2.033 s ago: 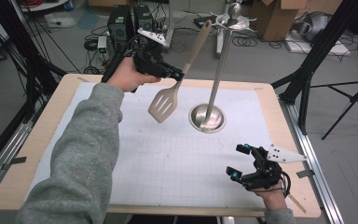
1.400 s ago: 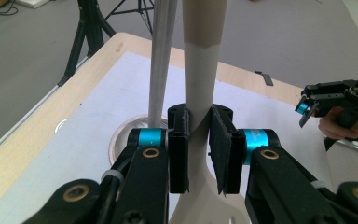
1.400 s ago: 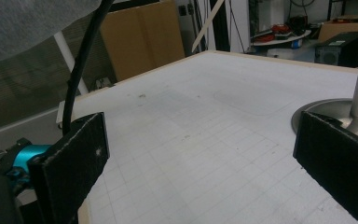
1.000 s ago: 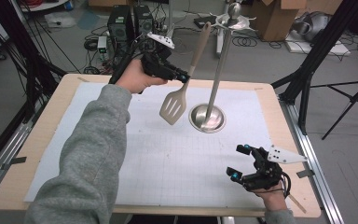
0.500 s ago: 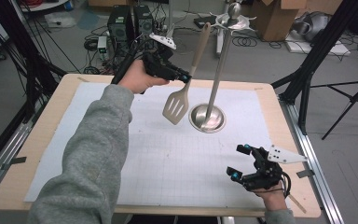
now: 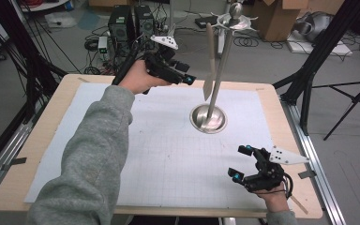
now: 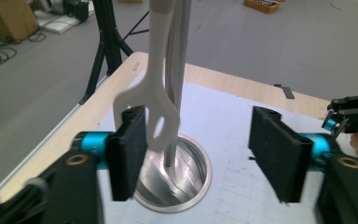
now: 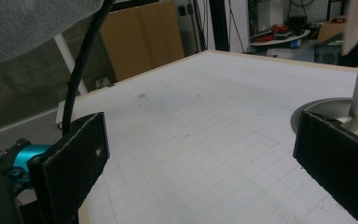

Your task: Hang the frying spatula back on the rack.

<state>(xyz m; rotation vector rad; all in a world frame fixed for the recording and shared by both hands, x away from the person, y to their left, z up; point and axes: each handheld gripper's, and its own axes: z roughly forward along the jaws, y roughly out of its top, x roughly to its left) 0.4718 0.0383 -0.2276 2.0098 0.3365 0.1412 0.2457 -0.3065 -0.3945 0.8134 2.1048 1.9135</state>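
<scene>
Spatula [image 7: 154, 88] hangs from the metal stand [image 6: 221, 70], just ahead of the left gripper's [image 7: 205, 149] fingers [image 7: 128, 151], which have just been opening and stand wide, gripping nothing. Right gripper [image 6: 243, 161] rests open near the tabletop [image 6: 168, 154] edge.

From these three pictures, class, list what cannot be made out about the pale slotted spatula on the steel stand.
- High view: pale slotted spatula edge-on, slots unseen; its hook on the steel stand too small.
- Left gripper view: handle top cut off by the upper edge; left gripper pad covers part of the blade.
- Right gripper view: blade corner blurred.
</scene>
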